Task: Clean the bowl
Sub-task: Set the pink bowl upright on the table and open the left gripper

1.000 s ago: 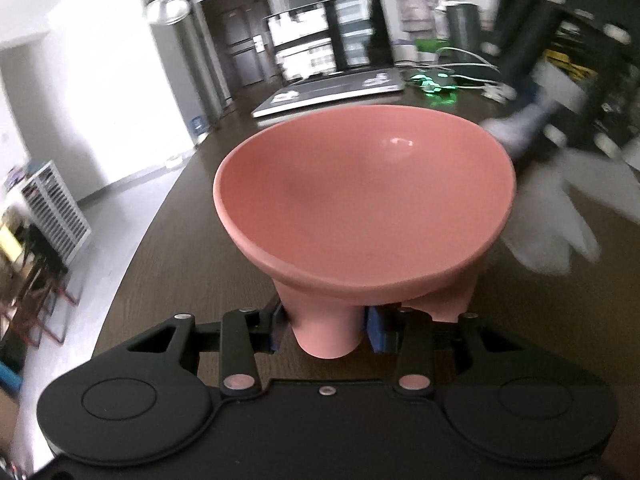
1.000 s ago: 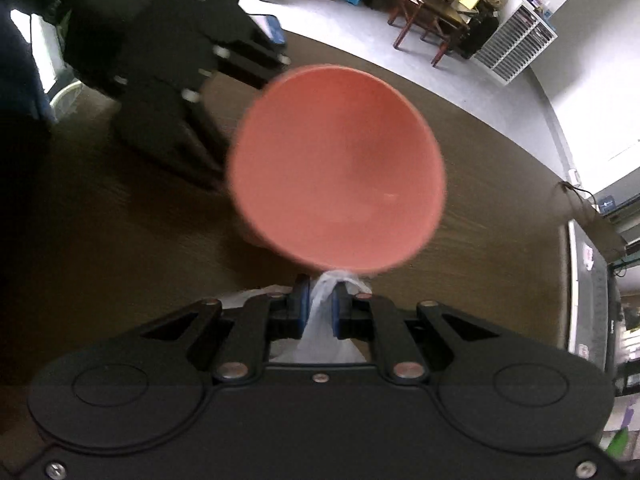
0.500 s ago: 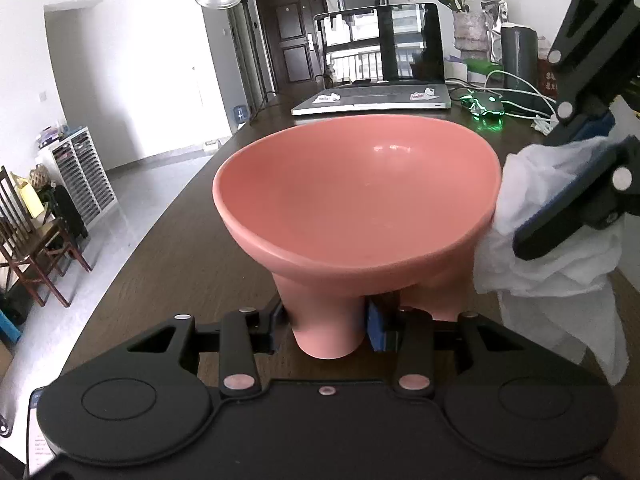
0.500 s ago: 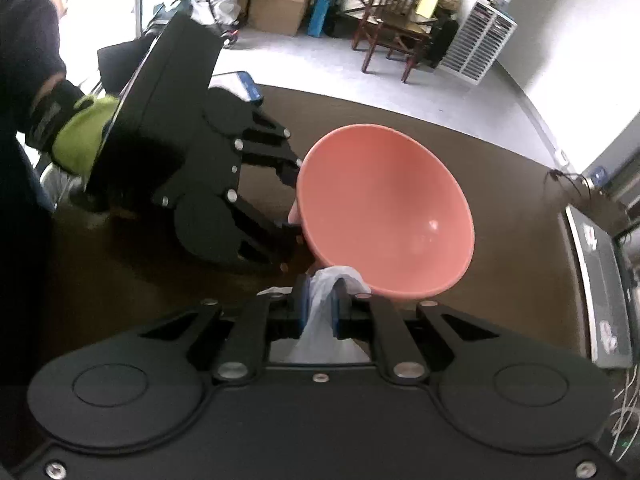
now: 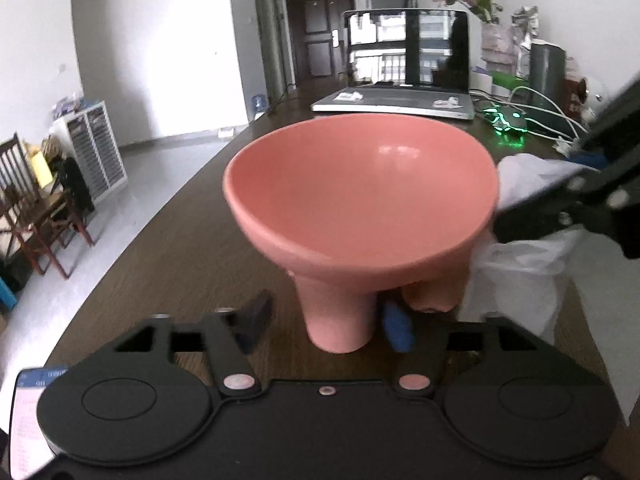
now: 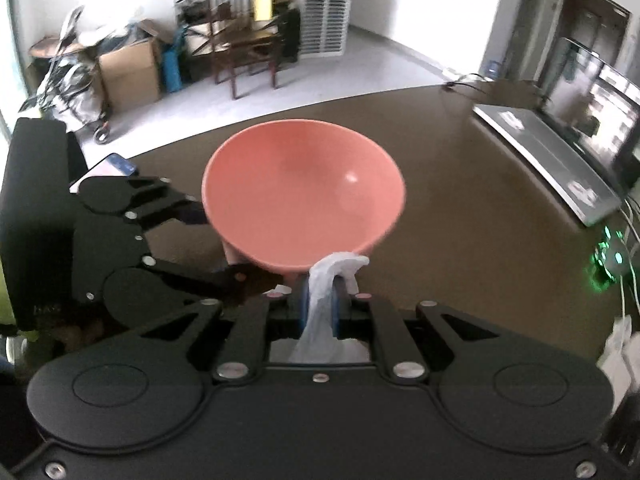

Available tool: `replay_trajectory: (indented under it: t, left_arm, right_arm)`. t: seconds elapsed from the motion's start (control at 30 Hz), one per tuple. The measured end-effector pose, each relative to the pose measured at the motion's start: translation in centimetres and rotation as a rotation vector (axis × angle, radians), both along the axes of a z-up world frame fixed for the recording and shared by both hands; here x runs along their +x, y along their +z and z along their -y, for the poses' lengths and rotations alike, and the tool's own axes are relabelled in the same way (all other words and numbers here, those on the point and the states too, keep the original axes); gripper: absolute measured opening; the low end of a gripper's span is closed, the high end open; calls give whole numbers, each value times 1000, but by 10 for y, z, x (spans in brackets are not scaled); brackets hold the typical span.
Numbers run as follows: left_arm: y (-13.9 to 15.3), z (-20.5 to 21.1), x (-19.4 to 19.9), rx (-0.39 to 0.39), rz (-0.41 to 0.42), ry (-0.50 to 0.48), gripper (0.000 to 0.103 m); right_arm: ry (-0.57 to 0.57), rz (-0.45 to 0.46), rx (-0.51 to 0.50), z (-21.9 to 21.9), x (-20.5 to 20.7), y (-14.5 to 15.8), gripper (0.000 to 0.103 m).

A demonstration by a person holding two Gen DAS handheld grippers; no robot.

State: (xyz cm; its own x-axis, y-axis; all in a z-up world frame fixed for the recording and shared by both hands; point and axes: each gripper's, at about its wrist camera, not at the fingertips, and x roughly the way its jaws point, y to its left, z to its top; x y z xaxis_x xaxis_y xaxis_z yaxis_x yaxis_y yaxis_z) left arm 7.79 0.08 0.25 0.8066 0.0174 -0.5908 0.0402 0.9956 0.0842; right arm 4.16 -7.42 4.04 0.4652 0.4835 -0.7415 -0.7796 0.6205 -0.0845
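smooth round pink bowl (image 5: pixel 360 196) w/ fat legs sits on dark wood counter (image 5: pixel 168 248). left claw (image 5: pixel 328 326) just opened round one leg, not pressing. right claw (image 6: pixel 320 300) pinches crinkly white cloth (image 6: pixel 320 312) by bowl rim.

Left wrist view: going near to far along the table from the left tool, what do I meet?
Open left tool straddling a leg → pink footed bowl standing on the dark wooden table → open silver laptop at the far end.
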Motion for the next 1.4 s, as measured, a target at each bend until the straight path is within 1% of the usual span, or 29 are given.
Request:
replay_trajectory:
  t: [0.1, 0.23, 0.3, 0.43, 0.47, 0.53, 0.63, 0.67, 0.7, 0.73, 0.77, 0.8, 0.87, 0.97, 1.03, 1.1, 1.13, 1.23, 1.33, 1.4]
  left_arm:
    - [0, -3, -10, -17, -3, 5, 80]
    - [-1, -1, -26, -35, -23, -6, 81]
    - [-2, 3, -35, -41, -31, -25, 83]
    - [-2, 10, -48, -36, -29, -37, 84]
    - [-2, 11, -49, -38, -30, -35, 84]
    - [-2, 12, -54, -52, -40, -32, 87]
    - [-3, 15, -54, -50, -50, -38, 95]
    - [-3, 17, -53, -47, -51, -38, 98]
    - [-3, 19, -52, -41, -53, -36, 100]
    - [-3, 19, -51, -39, -56, -38, 103]
    - [-4, 19, -51, -41, -58, -39, 103]
    - [-4, 18, -51, -51, -61, -40, 103]
    - [-5, 15, -49, -70, -68, -42, 103]
    - [-5, 15, -48, -68, -67, -43, 103]
    - [-5, 14, -47, -67, -66, -43, 103]
    - [-5, 11, -46, -65, -66, -42, 103]
    - [-5, 11, -46, -65, -66, -42, 103]
    - [-4, 11, -46, -65, -67, -41, 103]
    - [-4, 15, -48, -66, -68, -35, 103]
    - [-3, 15, -53, -66, -68, -14, 103]
  right_arm:
    - [-75, 7, -2, 16, 2, -11, 11]
    - [-221, 1, 22, 33, 24, -19, 11]
    - [-284, 11, 17, 36, 44, -25, 11]
    - [-369, 11, 31, 36, 86, -32, 11]
    - [-384, -1, 36, 35, 95, -34, 14]
    - [-428, -49, 49, 32, 119, -43, 15]
    - [-461, -120, 54, 32, 133, -59, 25]
    - [-470, -119, 65, 31, 134, -62, 34]
    - [-474, -121, 75, 30, 135, -65, 39]
    - [-471, -125, 79, 27, 137, -67, 50]
    - [-465, -126, 73, 25, 139, -68, 64]
    - [-462, -124, 68, 25, 137, -68, 67]
    - [-460, -111, 78, 24, 134, -64, 69]
    - [-469, -52, 95, 32, 126, -49, 74]
    - [-465, 4, 81, 39, 112, -36, 76]
    - [-471, 51, 81, 50, 88, -24, 78]
    - [-475, 60, 93, 52, 78, -21, 79]
    - [-472, 98, 131, 70, 26, -19, 79]
    - [-468, 109, 159, 76, -20, -25, 79]
    - [-465, 94, 185, 77, -47, -29, 79]
